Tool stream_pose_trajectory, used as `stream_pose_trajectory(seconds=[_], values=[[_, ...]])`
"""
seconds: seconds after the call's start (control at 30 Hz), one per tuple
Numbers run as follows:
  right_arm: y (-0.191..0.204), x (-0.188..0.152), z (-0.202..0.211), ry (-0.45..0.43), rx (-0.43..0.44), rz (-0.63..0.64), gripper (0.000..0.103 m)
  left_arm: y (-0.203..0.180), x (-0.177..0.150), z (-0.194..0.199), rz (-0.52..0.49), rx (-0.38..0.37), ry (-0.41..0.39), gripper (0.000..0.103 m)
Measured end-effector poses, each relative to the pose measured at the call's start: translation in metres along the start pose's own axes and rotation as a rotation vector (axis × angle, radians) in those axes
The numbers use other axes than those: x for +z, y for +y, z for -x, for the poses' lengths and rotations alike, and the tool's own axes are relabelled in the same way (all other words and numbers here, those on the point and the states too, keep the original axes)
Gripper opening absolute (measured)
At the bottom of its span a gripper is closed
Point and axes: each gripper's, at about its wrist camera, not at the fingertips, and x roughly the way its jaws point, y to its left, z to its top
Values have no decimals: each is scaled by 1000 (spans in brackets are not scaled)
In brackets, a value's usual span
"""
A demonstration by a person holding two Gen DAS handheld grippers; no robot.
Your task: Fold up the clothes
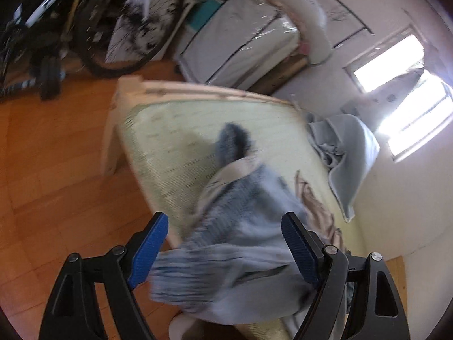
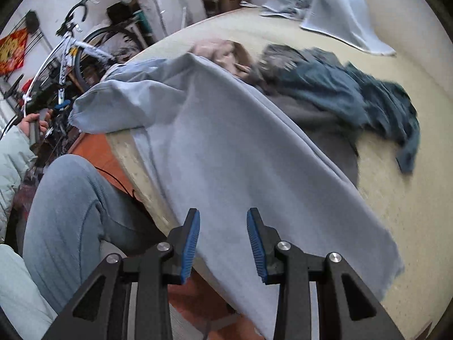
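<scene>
A light blue garment [image 2: 226, 155] lies spread over the near edge of the straw mat [image 2: 410, 198] and hangs off it. My right gripper [image 2: 223, 243] is open just above its lower part, with the cloth showing in the gap between the blue pads. In the left wrist view the same light blue garment [image 1: 240, 243] is motion-blurred and bunched between the wide-apart pads of my open left gripper [image 1: 225, 243]. Behind it lie a dark teal garment [image 2: 354, 99], a dark grey one [image 2: 311, 124] and a beige one [image 2: 223, 51].
A pale grey-blue blanket [image 1: 348, 147] drapes over the mat's far corner by the wall. A bicycle [image 2: 70, 51] and wrapped boxes [image 1: 240, 48] stand beyond the wooden-framed mat. The person's jeans-clad leg [image 2: 70, 206] is beside the mat, above the orange wood floor [image 1: 56, 155].
</scene>
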Motion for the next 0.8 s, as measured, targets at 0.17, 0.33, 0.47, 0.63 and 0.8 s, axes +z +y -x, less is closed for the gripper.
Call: stream_pose_trajectory(seconds=[0.17, 0.33, 0.47, 0.63, 0.8], values=[[28, 27, -10, 1, 23, 68, 37, 41, -18, -14, 104, -53, 111, 85], [57, 52, -20, -1, 47, 134, 38, 51, -35, -17, 190, -137, 201, 85], [74, 60, -28, 5, 62, 162, 38, 56, -38, -5, 284, -221, 197, 85], [84, 60, -39, 24, 73, 175, 38, 46, -20, -17, 200, -212, 227, 85], [91, 61, -41, 31, 80, 186, 38, 24, -13, -36, 91, -257, 322, 53]])
